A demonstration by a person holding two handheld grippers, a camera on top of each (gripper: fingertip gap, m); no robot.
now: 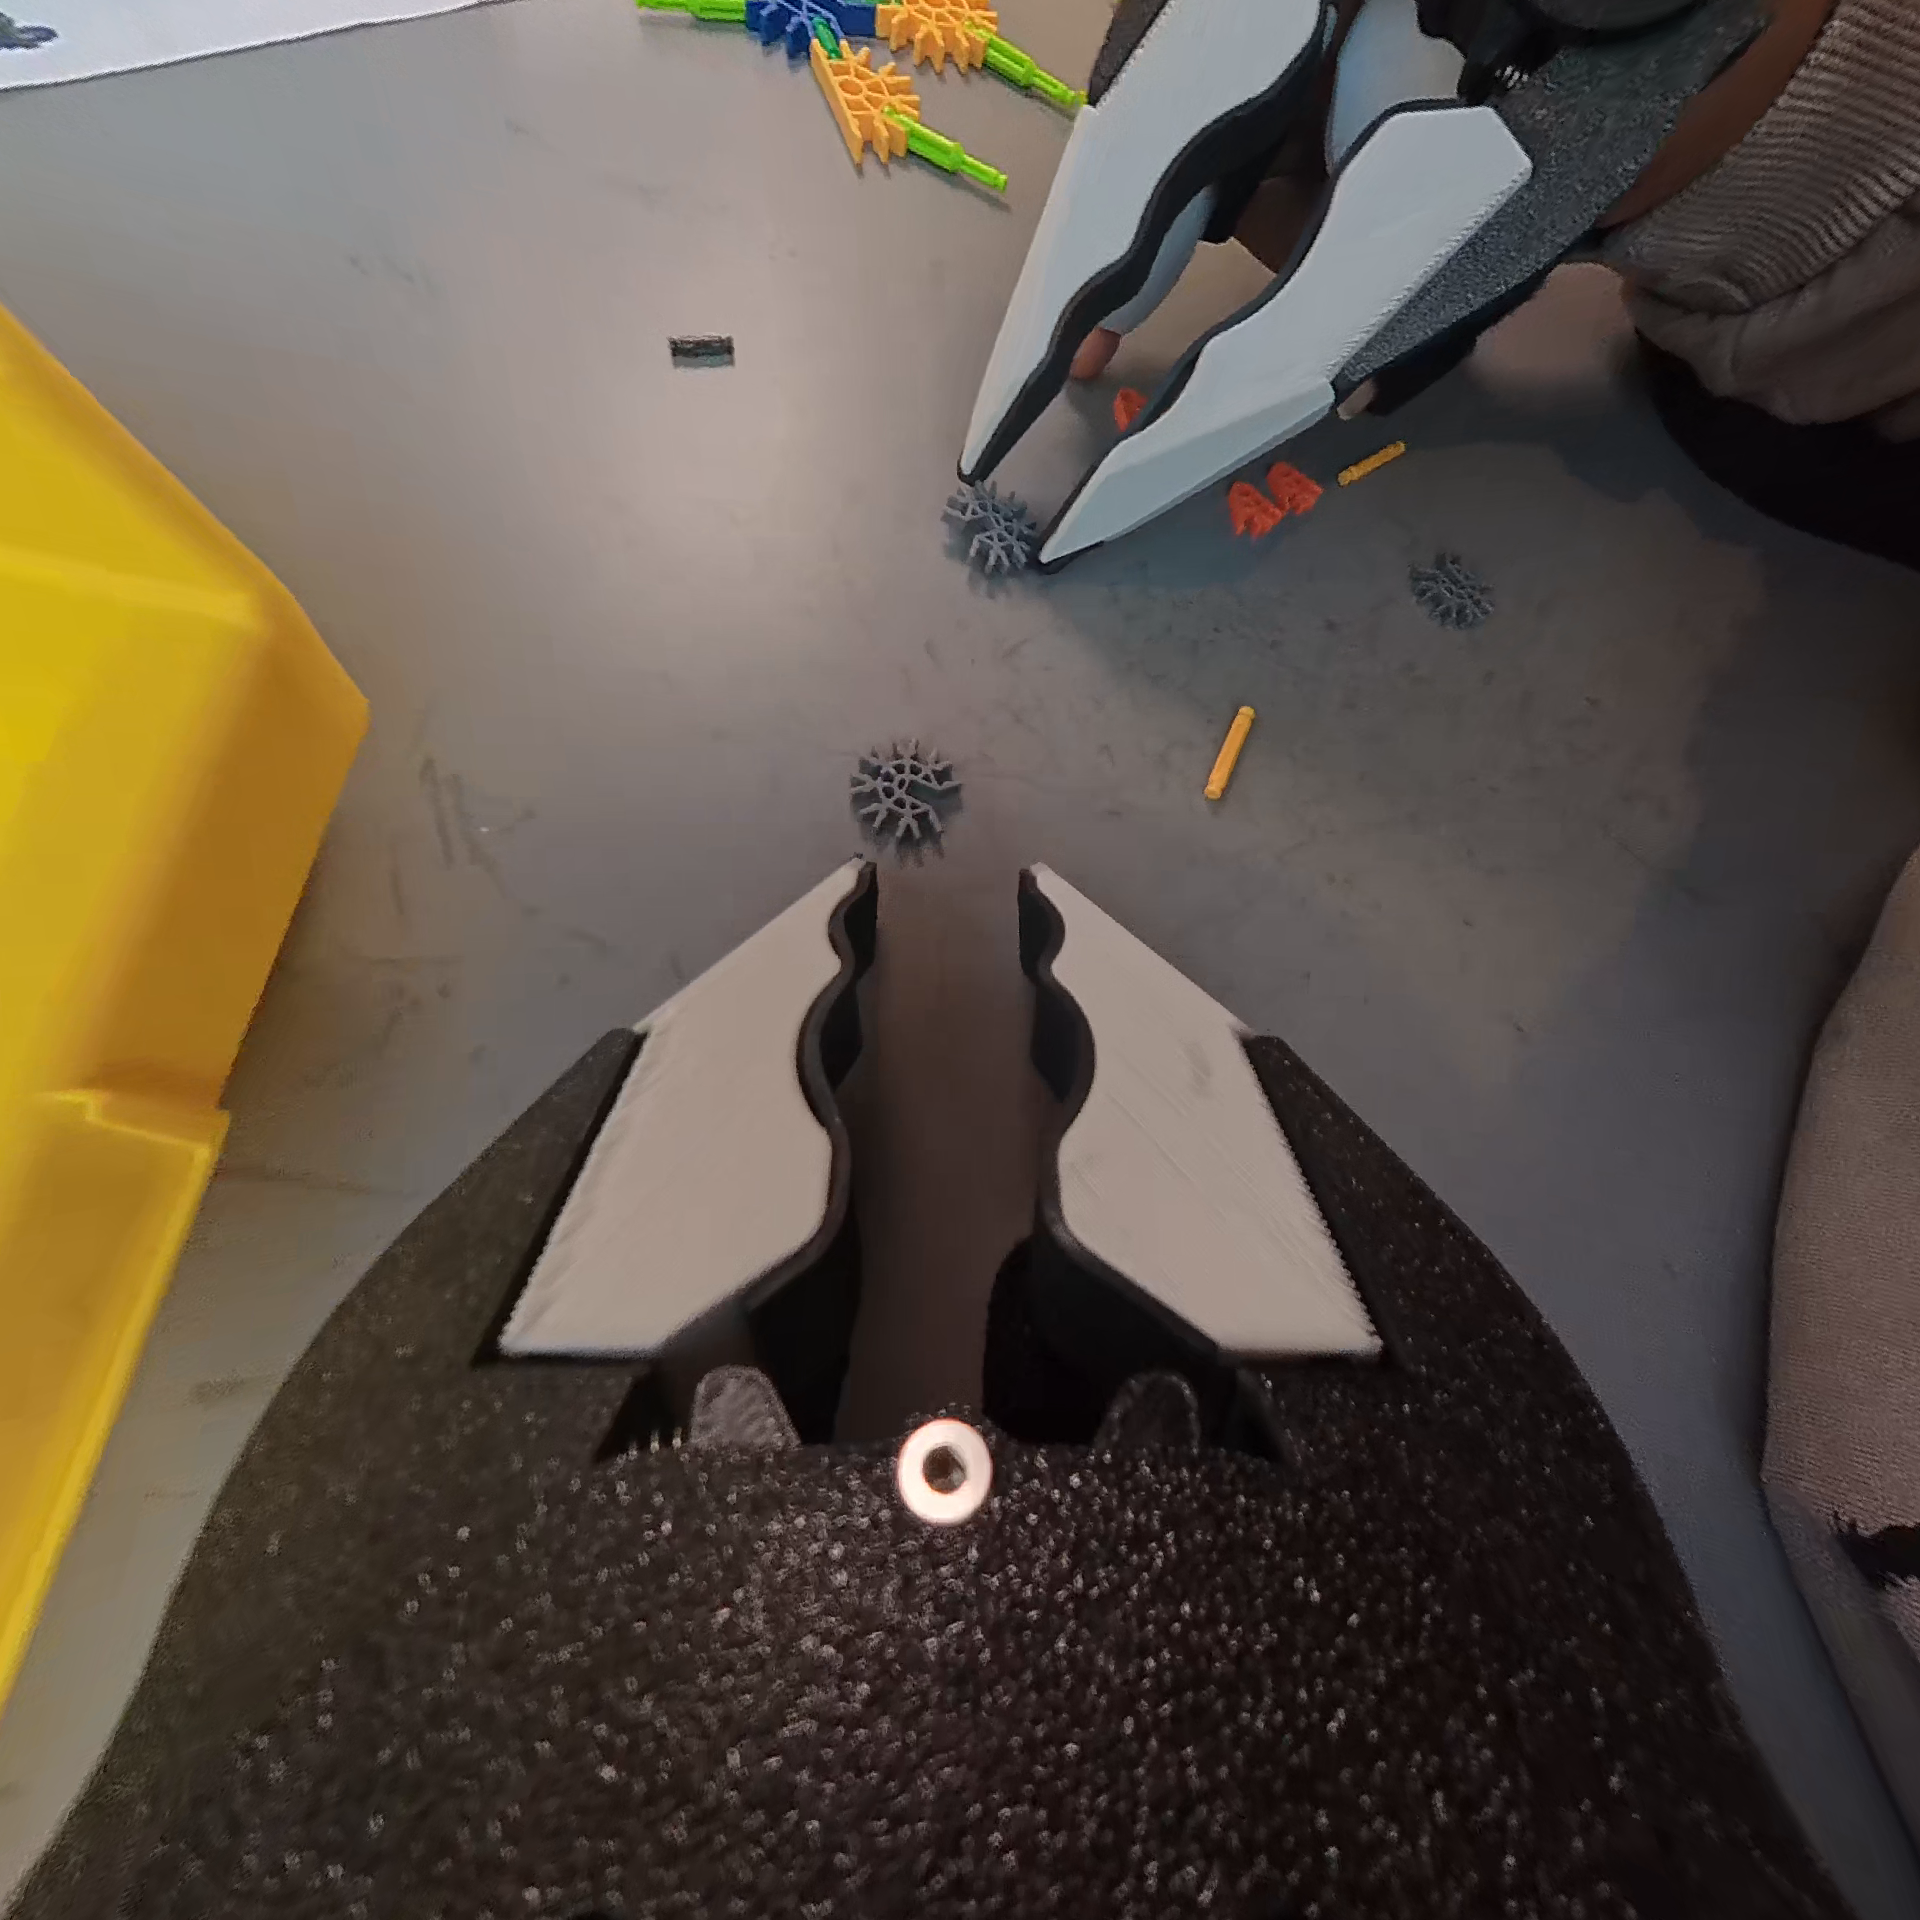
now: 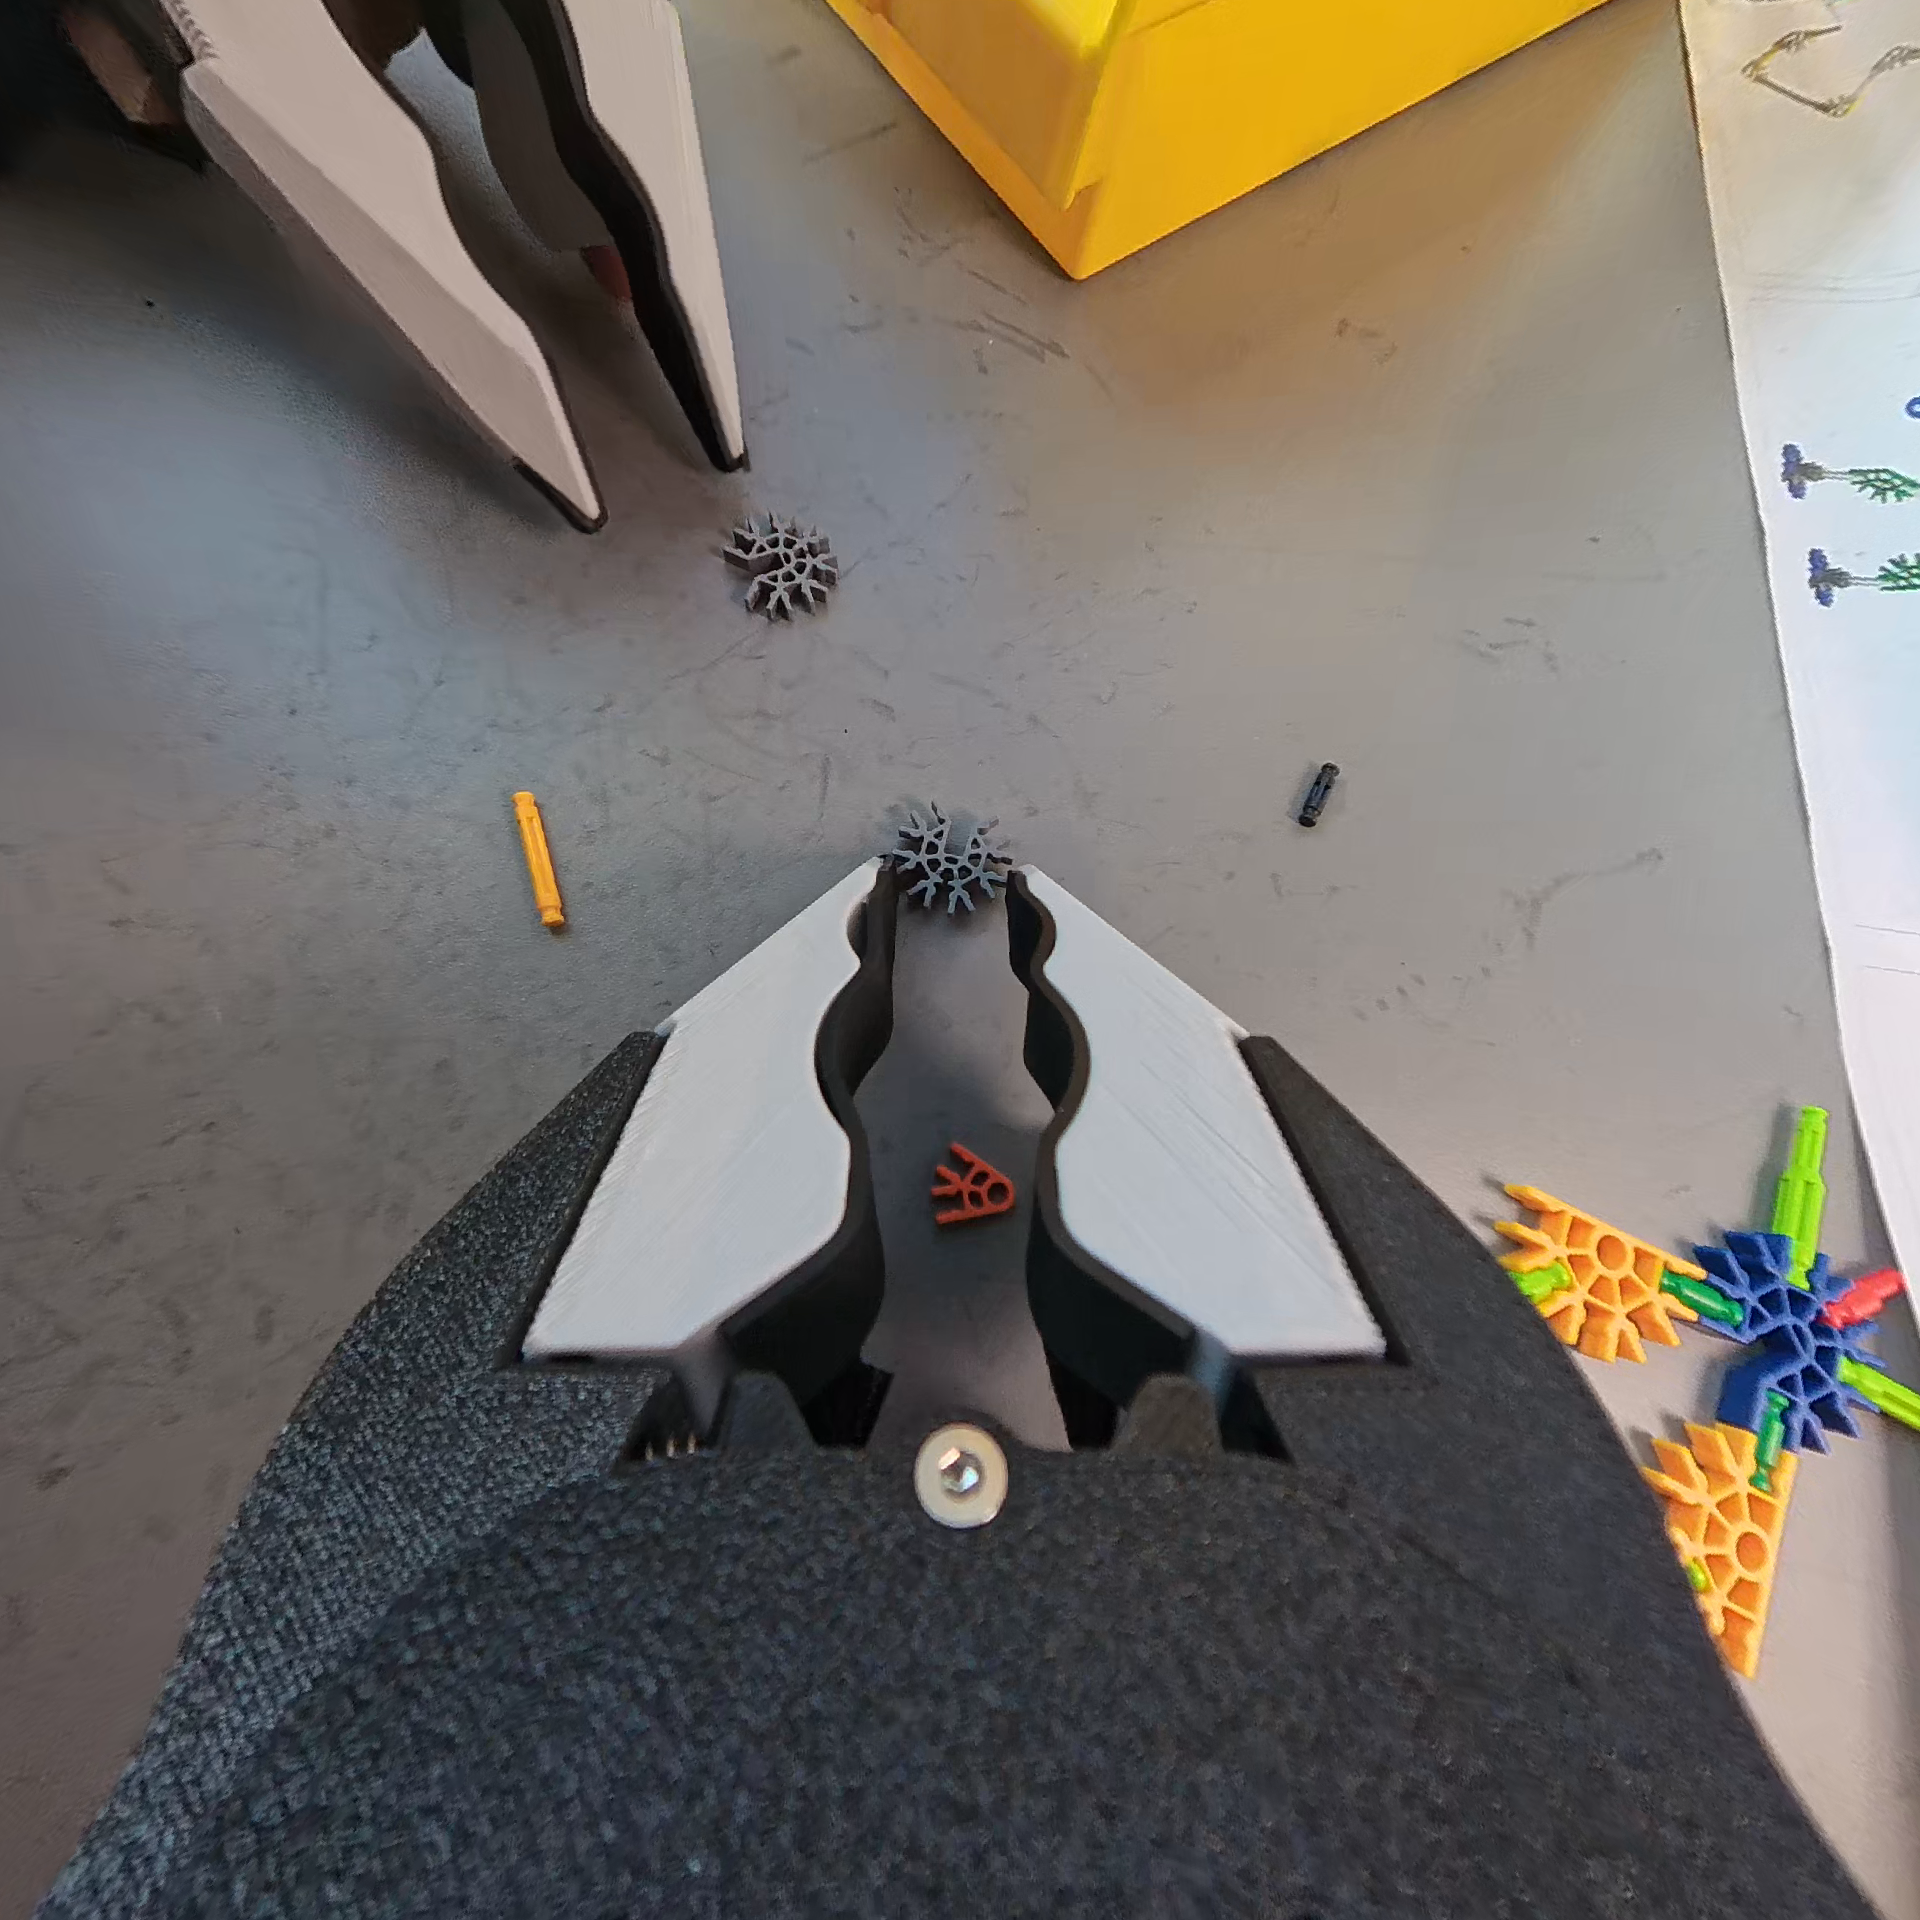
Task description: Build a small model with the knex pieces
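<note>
My left gripper [image 1: 948,871] is open and empty, low over the grey table. A grey snowflake-shaped connector [image 1: 904,795] lies flat just beyond its fingertips; it also shows in the right wrist view [image 2: 781,566], close to the left gripper [image 2: 660,488]. My right gripper [image 2: 951,873] has both fingertips pressed against a second grey connector [image 2: 951,857] at the table surface. The left wrist view shows the same: the right gripper [image 1: 1010,520] with that connector [image 1: 992,530] at its tips. A small red connector [image 2: 971,1195] lies on the table under the right gripper's fingers.
A yellow bin [image 1: 156,831] [image 2: 1247,125] stands at my left. Loose parts lie about: a yellow rod [image 2: 540,857], a black rod [image 2: 1317,795], a third grey connector [image 1: 1451,590], two red connectors [image 1: 1273,497]. An orange, blue and green assembly [image 2: 1714,1340] lies beside a printed sheet [image 2: 1849,727]. The left gripper's tips are roughly 10 cm from the right gripper's. The black rod [image 2: 1317,795] lies some 7 cm from my right tips, 15 cm from my left tips. Look for it in the left wrist view [image 1: 700,344] too.
</note>
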